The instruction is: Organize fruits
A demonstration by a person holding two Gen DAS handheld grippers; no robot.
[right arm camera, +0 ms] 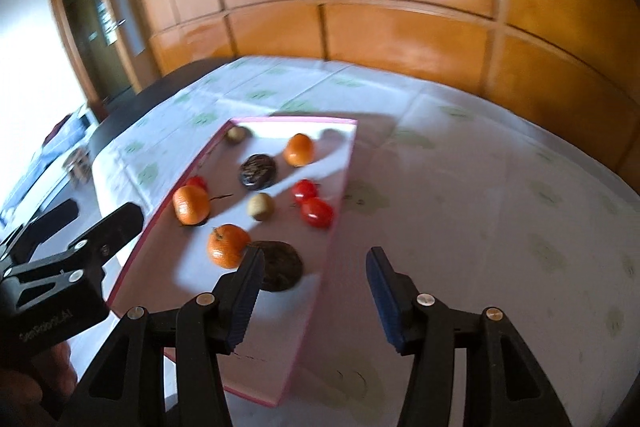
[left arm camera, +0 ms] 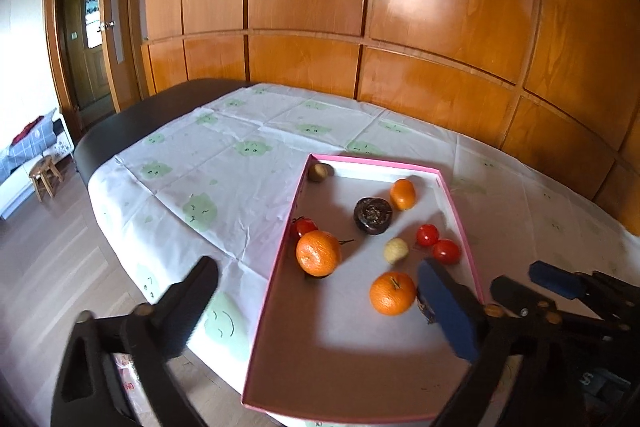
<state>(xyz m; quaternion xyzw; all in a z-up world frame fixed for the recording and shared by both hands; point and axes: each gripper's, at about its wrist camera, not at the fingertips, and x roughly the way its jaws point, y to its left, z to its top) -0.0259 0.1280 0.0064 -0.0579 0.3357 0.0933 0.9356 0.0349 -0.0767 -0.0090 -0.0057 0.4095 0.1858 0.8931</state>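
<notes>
A pink-rimmed box [left arm camera: 276,259] lies on the table and holds the fruit: three oranges [left arm camera: 318,253], red tomatoes [left arm camera: 446,251], a dark round fruit [left arm camera: 372,215], a pale small fruit [left arm camera: 396,250] and a brown one [left arm camera: 320,172] in the far corner. My left gripper [left arm camera: 316,291] is open and empty, held above the box's near end. My right gripper [right arm camera: 316,287] is open and empty over the box's right wall [right arm camera: 320,287]. A second dark fruit [right arm camera: 280,265] lies by its left finger. The box also shows in the right wrist view [right arm camera: 168,203].
A white cloth with green prints [left arm camera: 224,155] covers the black table. Wooden wall panels [left arm camera: 400,7] stand behind it. The table's left edge drops to a wood floor [left arm camera: 44,267]. A stool [left arm camera: 46,175] and a doorway are at far left.
</notes>
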